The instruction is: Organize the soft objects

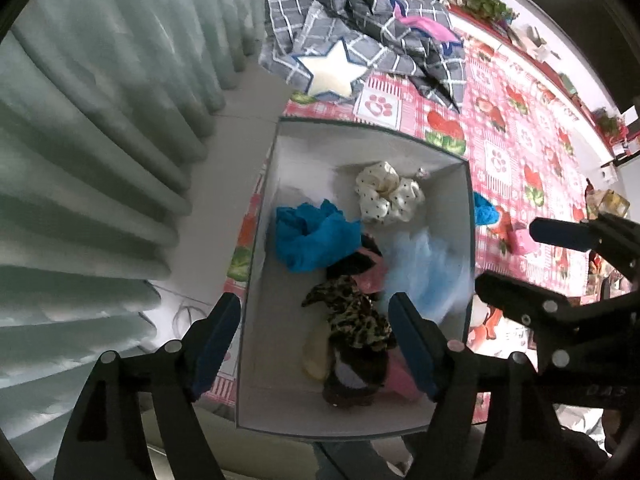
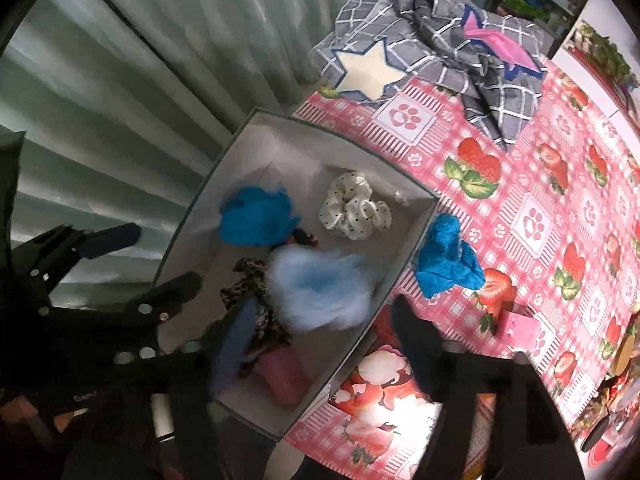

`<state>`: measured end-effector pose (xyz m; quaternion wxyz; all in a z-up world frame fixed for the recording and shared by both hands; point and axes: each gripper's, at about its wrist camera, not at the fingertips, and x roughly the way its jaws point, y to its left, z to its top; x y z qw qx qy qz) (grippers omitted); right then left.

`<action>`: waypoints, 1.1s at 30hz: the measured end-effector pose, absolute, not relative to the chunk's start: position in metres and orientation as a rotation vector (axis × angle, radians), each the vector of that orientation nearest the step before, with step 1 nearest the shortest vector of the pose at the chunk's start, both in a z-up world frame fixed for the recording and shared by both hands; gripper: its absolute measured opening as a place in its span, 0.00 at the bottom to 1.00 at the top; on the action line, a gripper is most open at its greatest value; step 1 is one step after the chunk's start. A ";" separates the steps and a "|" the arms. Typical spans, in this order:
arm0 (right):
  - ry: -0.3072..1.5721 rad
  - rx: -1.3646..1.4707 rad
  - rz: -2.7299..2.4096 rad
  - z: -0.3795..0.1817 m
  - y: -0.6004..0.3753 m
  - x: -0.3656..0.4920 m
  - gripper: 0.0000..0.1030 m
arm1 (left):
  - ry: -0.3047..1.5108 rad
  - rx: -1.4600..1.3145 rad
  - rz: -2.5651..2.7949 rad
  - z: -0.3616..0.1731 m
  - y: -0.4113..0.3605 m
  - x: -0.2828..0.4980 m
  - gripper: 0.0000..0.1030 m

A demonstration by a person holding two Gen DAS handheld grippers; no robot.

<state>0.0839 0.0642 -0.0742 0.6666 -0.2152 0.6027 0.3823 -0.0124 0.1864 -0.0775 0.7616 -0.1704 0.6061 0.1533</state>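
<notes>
Insp. note, both wrist views. White box sits at table edge on a pink strawberry/paw-print cloth, next to pale green curtains.

Box contents: bright blue scrunchie at L side; white polka-dot scrunchie toward far end; leopard-print scrunchie near centre; pink soft item at near end, partly under the leopard one; pale yellow item beside it. A light-blue fluffy piece shows blurred over the box's R side, against the R wall; cannot tell whether it rests on the floor of the box.

Outside box: second bright blue scrunchie on the cloth, just beside the R wall. Small pink block on the cloth near it. Grey checked fabric with a white star cushion heaped at the far end of table.

Left gripper: above box's near end, fingers spread wide, nothing between them; L finger outside the box wall line, R finger over the contents.

Right gripper: fingers spread wide, straddling the box's R wall; L finger over the leopard scrunchie, R finger over the cloth. Fluffy piece lies just ahead of the tips, not pinched.
</notes>
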 end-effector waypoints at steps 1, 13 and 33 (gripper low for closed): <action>1.363 -0.480 0.860 -0.074 0.063 0.084 0.80 | 1.302 -0.371 0.338 -0.074 0.187 -0.014 0.78; 1.310 -0.524 0.798 -0.059 0.047 0.070 1.00 | 1.228 -0.319 0.353 -0.050 0.182 -0.021 0.78; 1.341 -0.534 0.768 -0.058 0.042 0.039 1.00 | 1.293 -0.242 0.326 -0.057 0.172 -0.040 0.78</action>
